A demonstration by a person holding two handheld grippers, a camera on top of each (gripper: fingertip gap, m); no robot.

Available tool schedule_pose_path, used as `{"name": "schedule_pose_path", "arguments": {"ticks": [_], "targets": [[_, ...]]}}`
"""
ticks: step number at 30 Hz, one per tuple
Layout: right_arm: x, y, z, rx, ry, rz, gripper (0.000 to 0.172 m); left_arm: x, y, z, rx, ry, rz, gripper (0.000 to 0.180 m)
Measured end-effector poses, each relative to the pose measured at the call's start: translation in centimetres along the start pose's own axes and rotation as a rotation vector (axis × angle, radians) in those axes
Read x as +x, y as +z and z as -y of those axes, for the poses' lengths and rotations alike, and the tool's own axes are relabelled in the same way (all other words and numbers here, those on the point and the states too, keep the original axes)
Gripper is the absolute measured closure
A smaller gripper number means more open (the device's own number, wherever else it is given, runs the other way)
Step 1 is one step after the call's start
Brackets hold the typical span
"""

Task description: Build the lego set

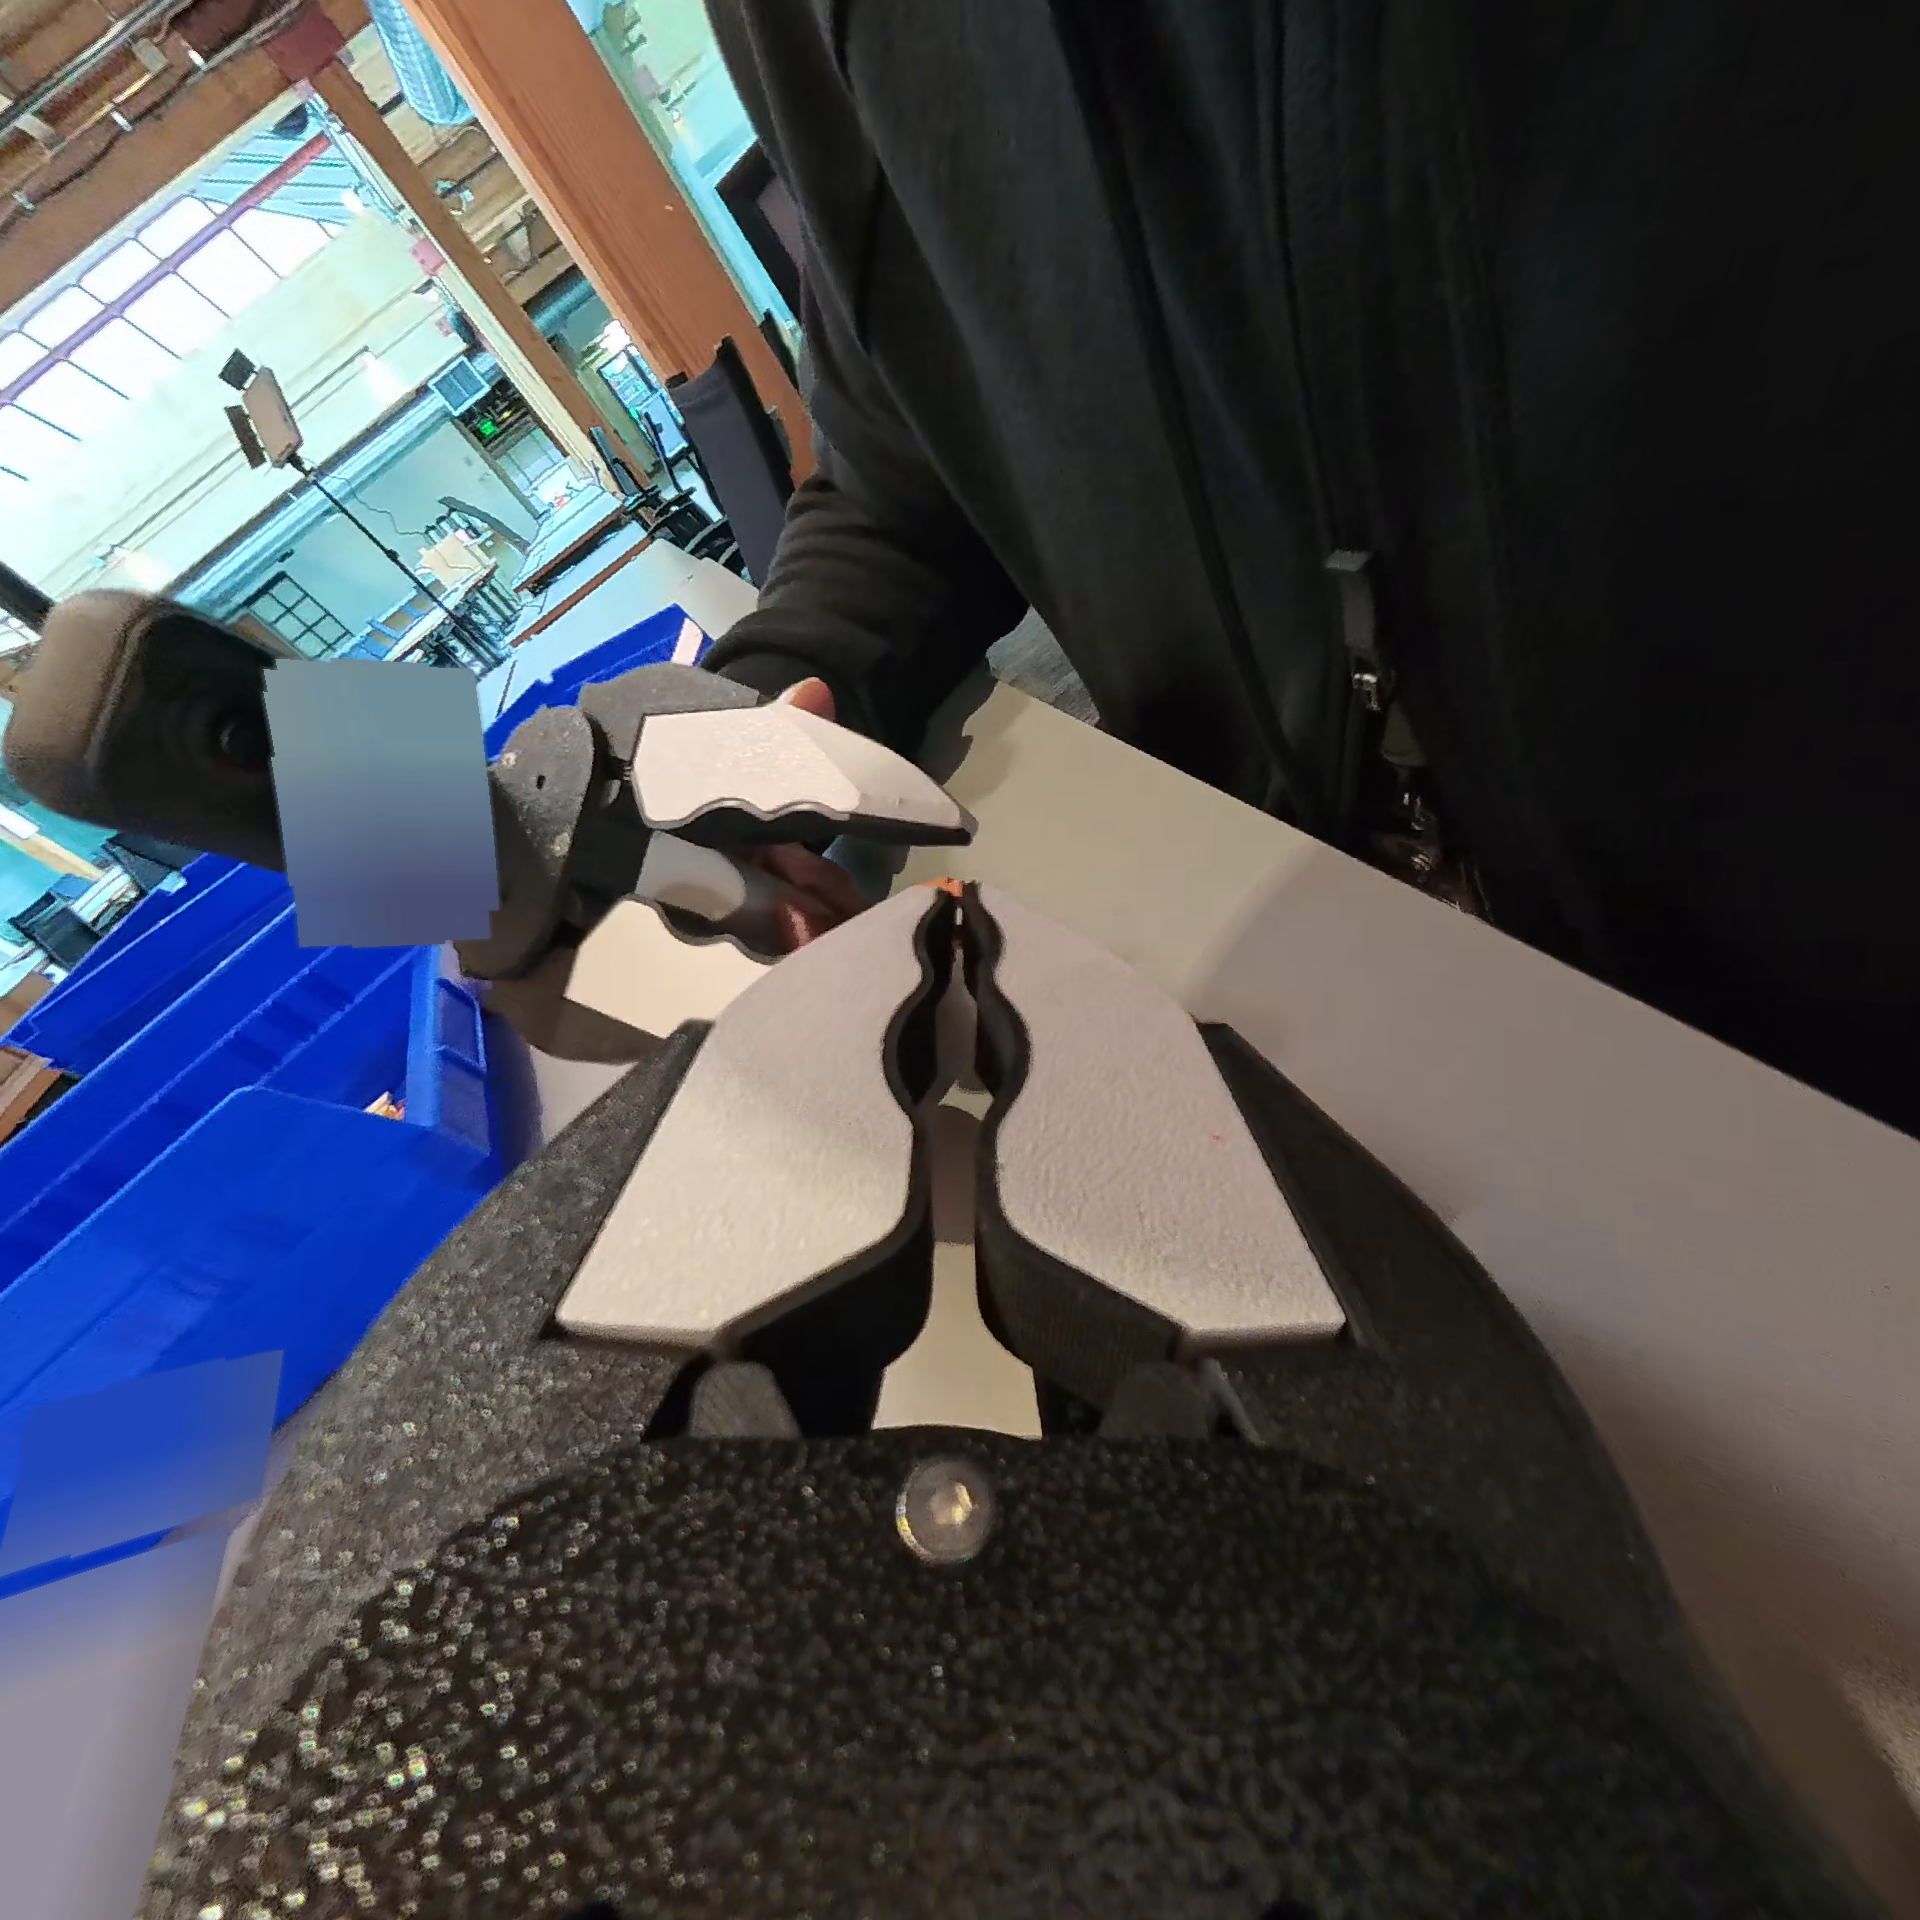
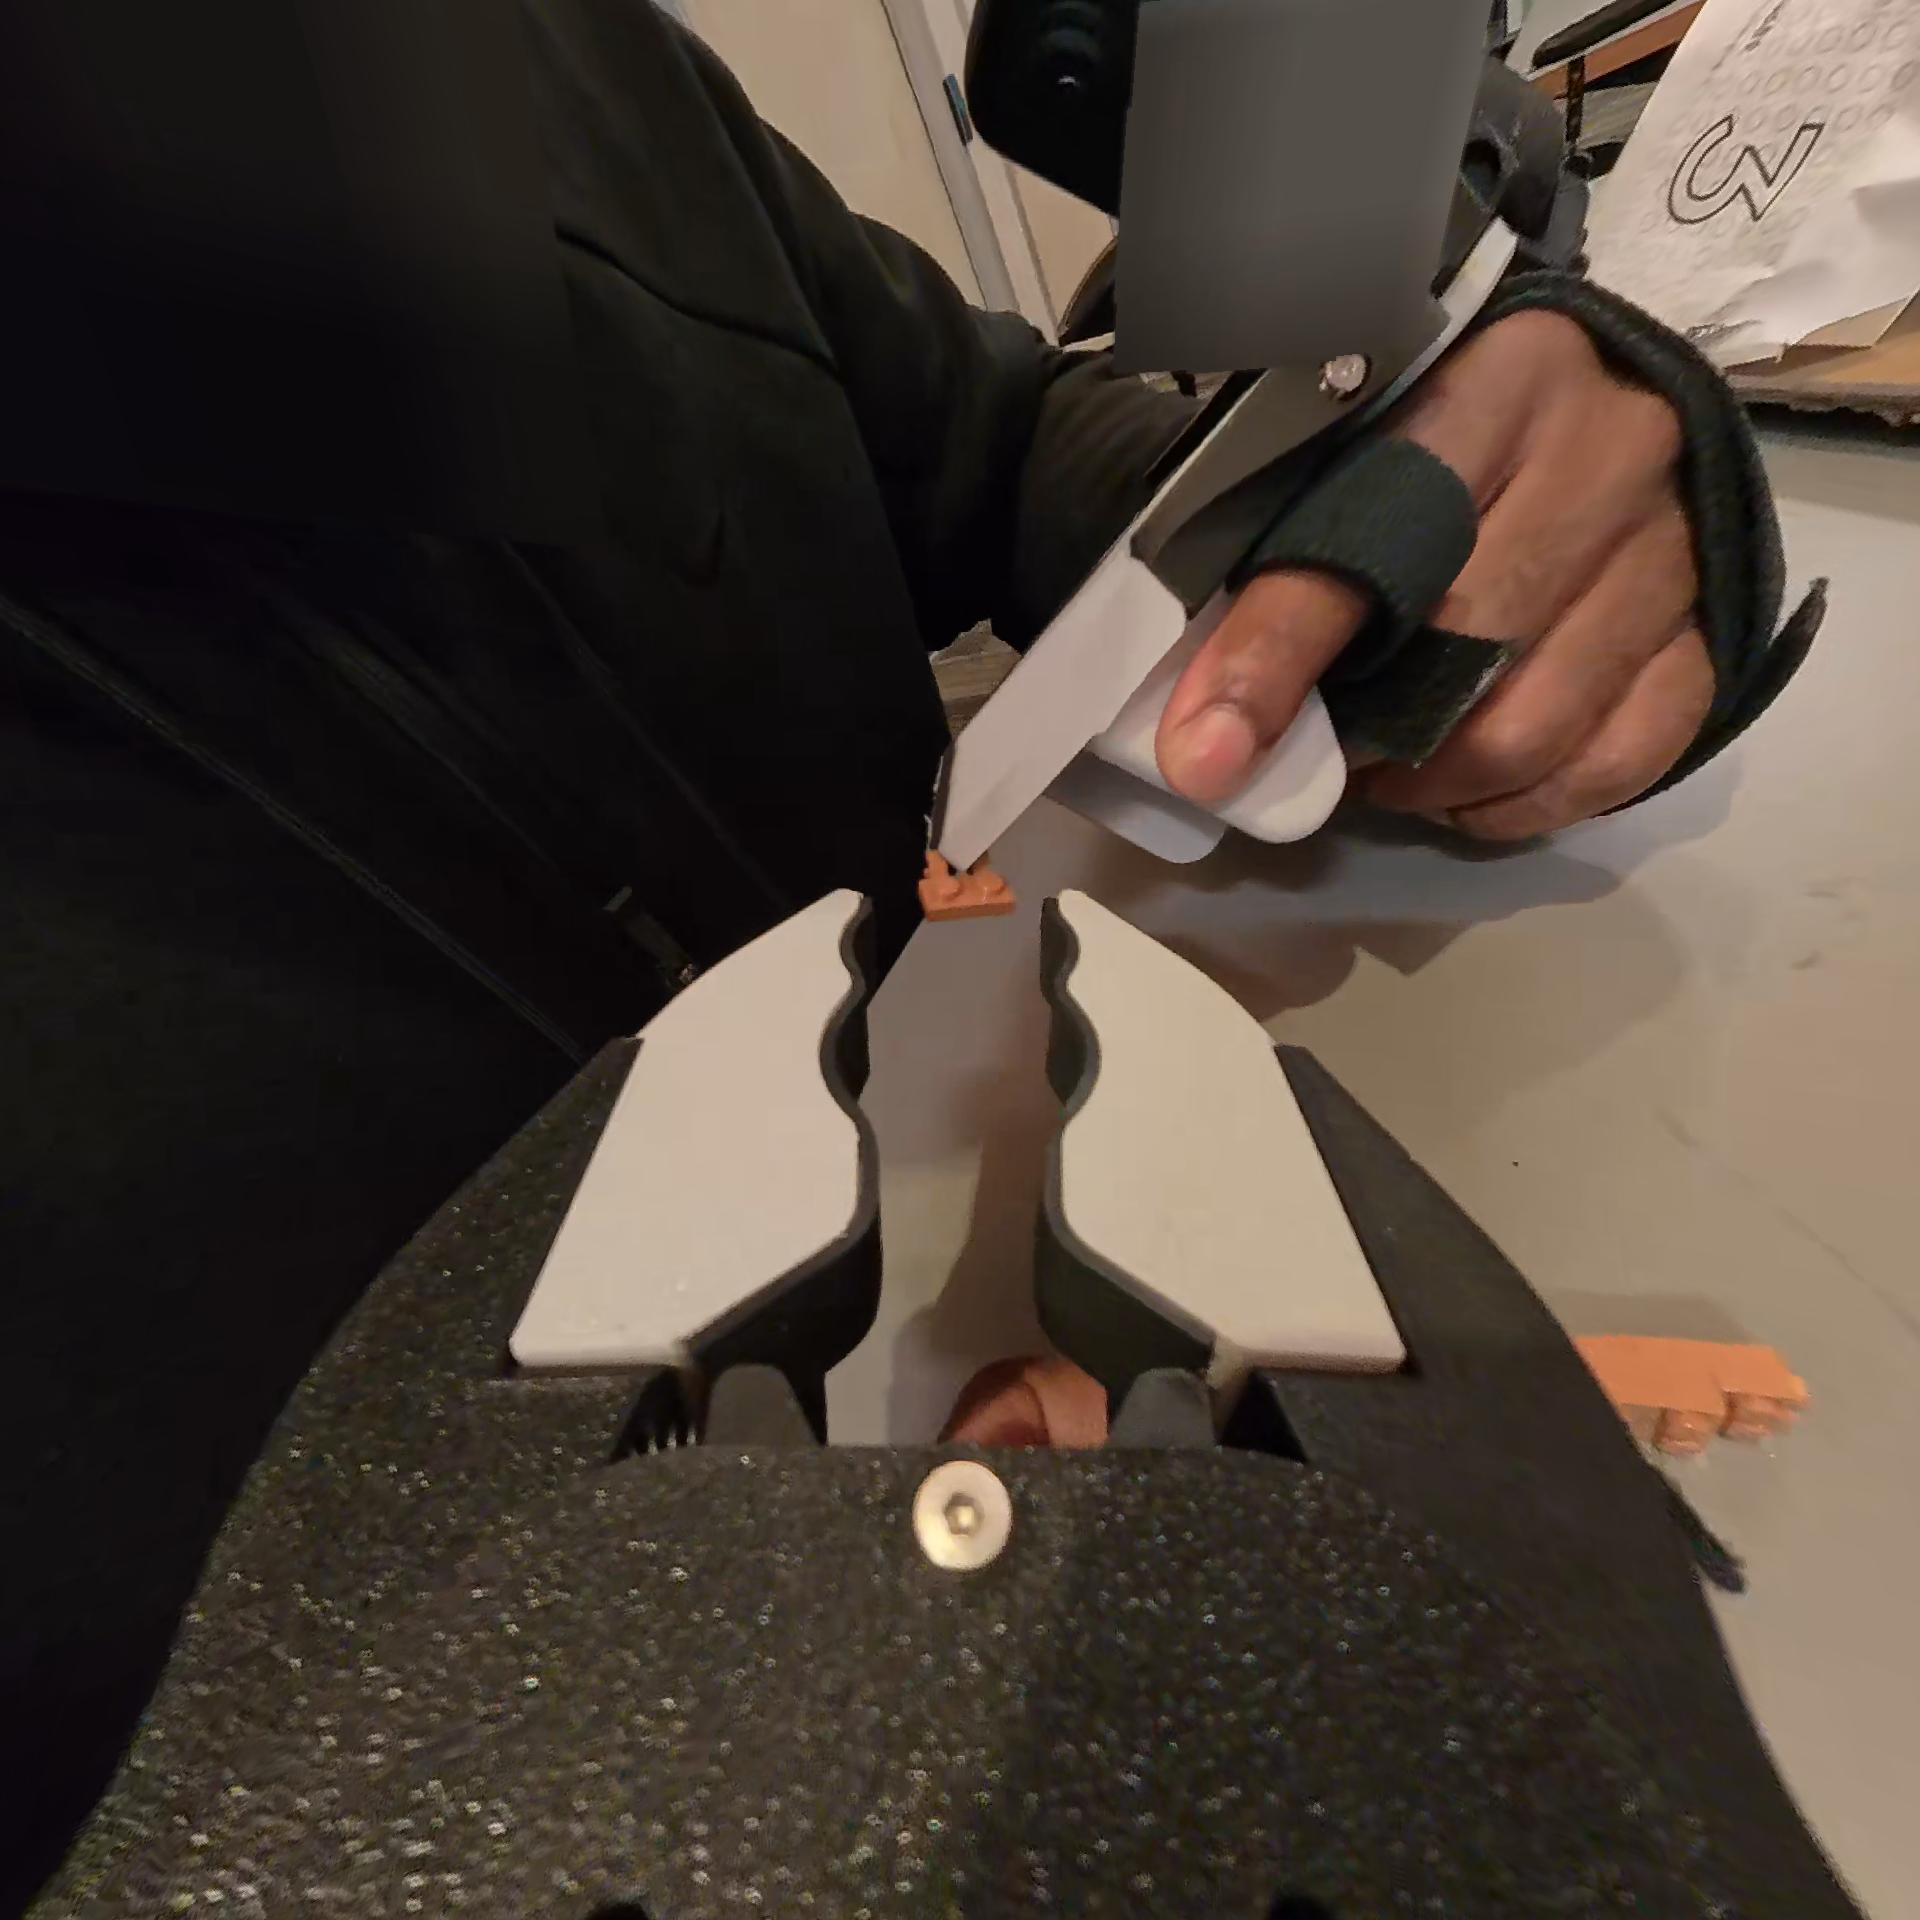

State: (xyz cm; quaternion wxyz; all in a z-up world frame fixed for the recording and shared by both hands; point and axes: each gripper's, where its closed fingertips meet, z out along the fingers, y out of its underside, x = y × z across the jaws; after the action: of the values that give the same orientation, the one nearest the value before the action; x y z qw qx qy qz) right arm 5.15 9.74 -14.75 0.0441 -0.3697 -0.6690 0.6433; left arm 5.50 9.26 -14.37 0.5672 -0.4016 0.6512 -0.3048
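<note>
L hand-held gripper pinches a small orange brick over the bench; R hand-held gripper wide apart, holds nothing

Light source: daylight from tall hall windows at 10 o'clock, left wrist view.
Right wrist view: dimmer, warm.
Shadows: soft, on pale grey tabletop at 3 o'clock.
Glare: steel screw head.
Blur: near black speckled gripper bodies soft.
Distortion: wide-angle bending at edges.
Dark: black jacket underexposed.
</note>
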Motion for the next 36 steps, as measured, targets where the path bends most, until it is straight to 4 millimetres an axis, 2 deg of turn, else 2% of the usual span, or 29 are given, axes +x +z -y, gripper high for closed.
{"name": "schedule_pose_path", "arguments": {"ticks": [4,7,12,15,18,25,29,36], "targets": [[0.0,0.2,-0.1,-0.003,0.009,0.007,0.144,0.4,0.2,0.0,-0.011,0.015,-0.016,0.179],[0.0,0.2,0.0,0.003,0.012,0.009,0.155,0.4,0.2,-0.1,-0.017,0.02,-0.016,0.179],[0.2,0.1,0.1,0.007,0.004,-0.012,0.155,0.2,0.1,-0.2,-0.022,0.015,-0.006,0.179],[0.7,-0.3,0.5,0.03,-0.016,-0.056,0.155,-0.5,-0.2,-0.5,-0.027,-0.011,0.038,0.176],[1.5,-0.9,1.1,0.059,-0.041,-0.124,0.155,-1.7,-0.9,-1.1,-0.05,-0.057,0.094,0.164],[4.1,-2.7,2.7,0.139,-0.115,-0.361,0.155,-5.5,-3.2,-2.4,-0.07,-0.286,0.269,0.159],[6.0,-4.1,3.5,0.172,-0.175,-0.538,0.155,-6.2,-3.3,-3.3,-0.101,-0.418,0.297,0.157],[6.8,-4.6,3.7,0.135,-0.309,-0.686,0.156,-6.6,-3.2,-4.6,-0.135,-0.529,0.329,0.157]]}}
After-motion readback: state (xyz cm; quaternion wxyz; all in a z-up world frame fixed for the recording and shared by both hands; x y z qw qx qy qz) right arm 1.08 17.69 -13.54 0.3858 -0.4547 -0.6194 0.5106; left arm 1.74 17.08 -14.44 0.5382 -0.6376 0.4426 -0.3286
